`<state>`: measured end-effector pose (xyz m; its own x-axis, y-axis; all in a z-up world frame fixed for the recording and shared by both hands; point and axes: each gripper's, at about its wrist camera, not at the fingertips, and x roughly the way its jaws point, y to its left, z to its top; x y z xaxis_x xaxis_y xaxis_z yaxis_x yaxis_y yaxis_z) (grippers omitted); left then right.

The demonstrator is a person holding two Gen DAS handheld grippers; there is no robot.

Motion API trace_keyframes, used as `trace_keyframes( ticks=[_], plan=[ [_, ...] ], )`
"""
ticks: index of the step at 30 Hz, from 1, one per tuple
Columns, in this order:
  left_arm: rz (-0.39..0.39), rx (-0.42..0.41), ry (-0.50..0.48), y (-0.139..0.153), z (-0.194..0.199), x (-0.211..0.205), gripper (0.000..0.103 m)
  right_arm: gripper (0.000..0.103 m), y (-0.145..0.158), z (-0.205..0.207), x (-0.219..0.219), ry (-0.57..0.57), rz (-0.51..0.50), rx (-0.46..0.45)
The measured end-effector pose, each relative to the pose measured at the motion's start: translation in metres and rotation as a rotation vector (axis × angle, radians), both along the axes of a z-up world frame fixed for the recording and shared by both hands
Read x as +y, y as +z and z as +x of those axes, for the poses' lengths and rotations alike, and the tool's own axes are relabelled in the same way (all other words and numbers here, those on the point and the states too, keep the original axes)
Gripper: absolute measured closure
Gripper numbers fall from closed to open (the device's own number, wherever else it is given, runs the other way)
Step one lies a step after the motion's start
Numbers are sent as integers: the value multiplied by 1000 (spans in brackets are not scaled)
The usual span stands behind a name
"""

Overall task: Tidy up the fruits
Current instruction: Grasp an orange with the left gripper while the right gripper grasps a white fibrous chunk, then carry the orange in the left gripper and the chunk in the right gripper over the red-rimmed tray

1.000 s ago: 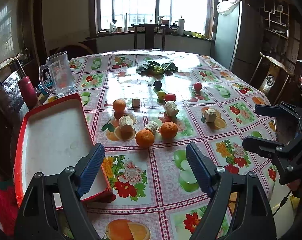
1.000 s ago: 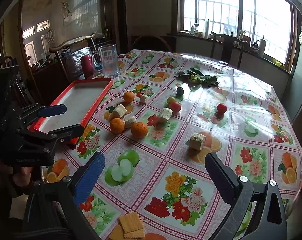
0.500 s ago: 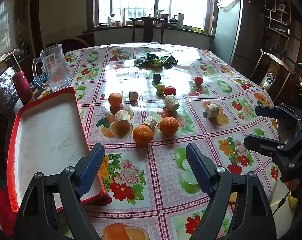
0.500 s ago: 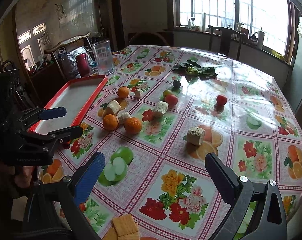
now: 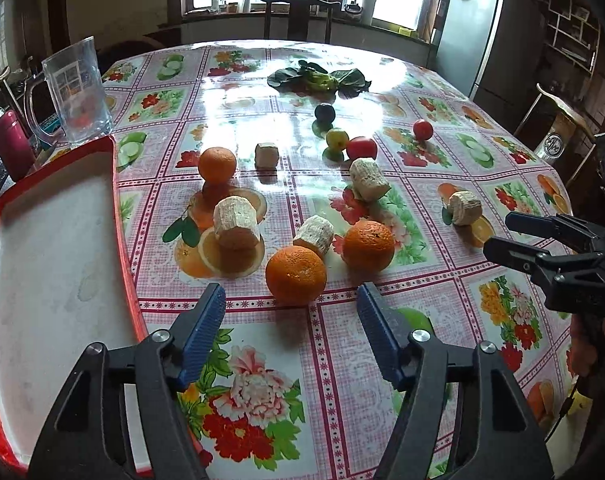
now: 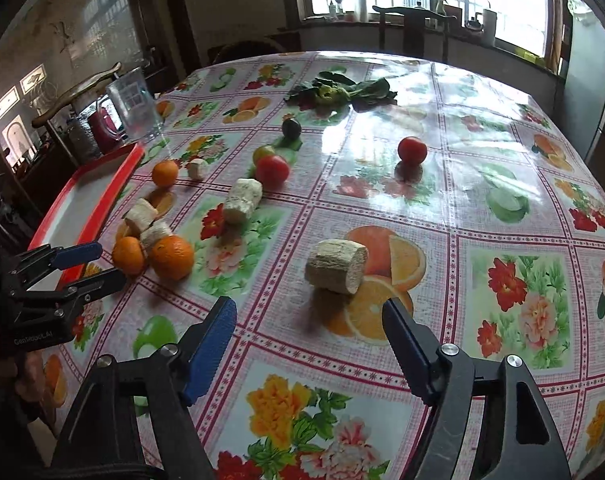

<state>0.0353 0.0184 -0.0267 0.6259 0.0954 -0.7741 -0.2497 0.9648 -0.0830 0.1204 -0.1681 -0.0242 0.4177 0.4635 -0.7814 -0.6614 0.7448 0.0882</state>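
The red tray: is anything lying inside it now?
The red tray holds no fruit on its visible white floor; the left gripper covers its near corner, which cannot be checked.

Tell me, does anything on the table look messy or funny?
Yes. The round oranges, red fruits and pale cut chunks lie scattered over the flowery tablecloth, while the red-rimmed white tray sits bare. Dark green leaves lie loose further back.
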Motion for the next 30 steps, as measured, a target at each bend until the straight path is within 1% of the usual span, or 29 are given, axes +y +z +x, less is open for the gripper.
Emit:
trace_keyframes(
  ticks=[1,2,4,5,6,7,8,9,10,12,15,20,25,30],
  plan=[
    [0,10,-2,-2,4,0,36,31,-2,4,2,-10,-9,6],
    [1,16,-5,-4,7,1,38,32,-4,9,5,-13,-4,6],
    [-8,26,-7,-8,12,3,40,35,-8,18,10,-24,5,10],
    [-16,32,-7,-10,15,4,46,37,-10,21,13,-27,-1,10],
    [-23,38,-7,-12,16,5,55,40,-12,24,16,-25,-5,11],
    [-35,46,-11,-14,19,6,58,44,-14,26,19,-24,-10,15],
    [-30,36,-9,-14,20,6,59,48,-17,29,22,-24,-15,17],
    [-29,38,-9,-14,21,5,61,55,-19,30,24,-28,-26,12],
    [-25,37,-10,-14,21,4,63,62,-18,29,24,-33,-32,-12],
    [-25,32,-13,-13,21,5,70,70,-18,29,23,-39,-37,-19],
    [-36,30,-25,-12,19,5,71,70,-14,27,16,-46,-7,6],
    [-60,10,-20,-5,7,7,71,70,-1,8,7,-31,33,11],
    [-68,-31,-16,8,-16,8,71,70,17,-20,10,25,80,9],
    [-71,-58,15,17,-40,17,71,71,33,-50,25,102,117,-6]
  ],
)
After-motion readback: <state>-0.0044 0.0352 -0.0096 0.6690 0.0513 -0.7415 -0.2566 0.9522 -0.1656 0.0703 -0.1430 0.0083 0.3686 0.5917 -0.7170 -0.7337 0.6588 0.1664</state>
